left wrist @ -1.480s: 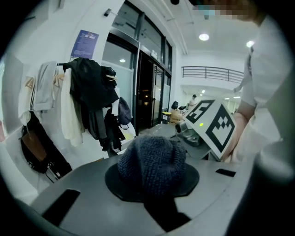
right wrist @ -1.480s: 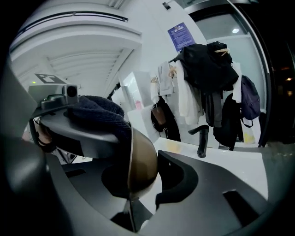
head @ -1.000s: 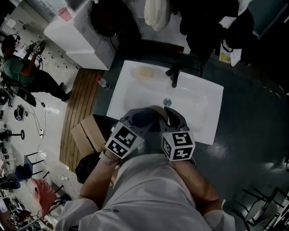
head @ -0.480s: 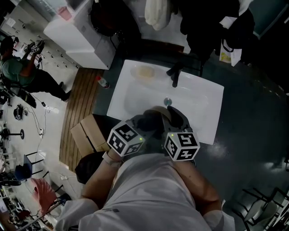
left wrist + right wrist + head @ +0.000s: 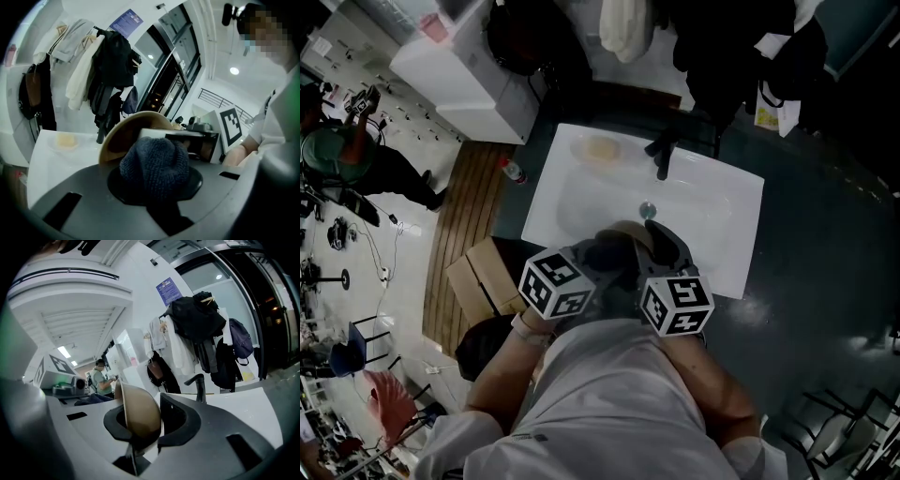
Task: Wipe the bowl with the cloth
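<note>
R tongs (image 5: 145,423) are clamped on the bowl (image 5: 136,408) at its rim, holding it on edge over the sink (image 5: 722,216) w/ the hollow facing the L tongs (image 5: 155,186), prob. so the inside is open for wiping. L tongs' jaws are narrow, pinching the bunched dark cloth (image 5: 154,161). The wad sits just ahead of them, approx. against the bowl's inside.

Rough knitted dark cloth (image 5: 154,166), smooth matt tan bowl (image 5: 138,420), glossy white sink (image 5: 581,192), brown cardboard box (image 5: 483,281)
</note>
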Demonstrator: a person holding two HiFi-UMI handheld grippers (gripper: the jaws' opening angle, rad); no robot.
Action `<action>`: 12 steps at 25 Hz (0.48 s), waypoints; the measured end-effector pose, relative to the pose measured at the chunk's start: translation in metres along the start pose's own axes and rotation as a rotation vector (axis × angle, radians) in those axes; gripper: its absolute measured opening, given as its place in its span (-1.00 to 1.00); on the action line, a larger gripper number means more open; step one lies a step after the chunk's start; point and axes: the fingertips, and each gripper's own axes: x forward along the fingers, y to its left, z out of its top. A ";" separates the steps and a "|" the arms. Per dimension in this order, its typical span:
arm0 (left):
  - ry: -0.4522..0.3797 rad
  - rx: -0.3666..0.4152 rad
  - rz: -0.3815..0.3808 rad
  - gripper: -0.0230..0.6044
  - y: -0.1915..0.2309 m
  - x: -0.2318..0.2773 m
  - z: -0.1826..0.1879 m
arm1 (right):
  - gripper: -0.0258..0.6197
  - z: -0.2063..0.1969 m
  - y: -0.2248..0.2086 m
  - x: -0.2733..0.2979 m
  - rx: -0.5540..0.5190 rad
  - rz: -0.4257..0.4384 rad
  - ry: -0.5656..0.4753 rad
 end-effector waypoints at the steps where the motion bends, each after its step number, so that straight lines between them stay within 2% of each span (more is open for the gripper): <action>1: 0.014 0.015 0.030 -0.69 0.004 -0.002 -0.001 | -0.64 -0.001 0.000 0.000 -0.010 -0.004 0.006; 6: 0.061 0.095 0.170 -0.69 0.023 -0.014 -0.001 | -0.66 -0.008 -0.002 0.001 -0.027 -0.012 0.033; 12: 0.026 0.164 0.260 -0.69 0.028 -0.025 0.016 | -0.67 -0.013 0.004 0.003 -0.053 0.006 0.063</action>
